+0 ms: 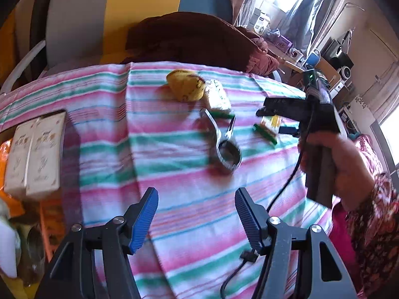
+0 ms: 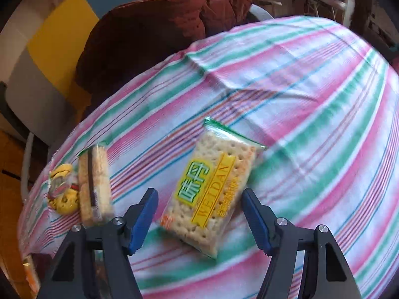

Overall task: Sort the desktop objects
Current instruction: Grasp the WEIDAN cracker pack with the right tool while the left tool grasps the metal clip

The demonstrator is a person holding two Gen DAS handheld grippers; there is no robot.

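The right gripper (image 2: pixel 199 211) hung spread over the cracker pack (image 2: pixel 212 186), pads clear of it on both sides. The pack lay flat on the striped cloth (image 2: pixel 311 99), its long axis running away and slightly right, so the jaws straddled its short width. The left gripper (image 1: pixel 197 214), also spread and empty, was farther off, facing a metal tool (image 1: pixel 224 147); 2 other snacks lay beyond.

Lived-in home, striped tablecloth (image 1: pixel 189 199) (cluttered shelves (image 1: pixel 274 25))
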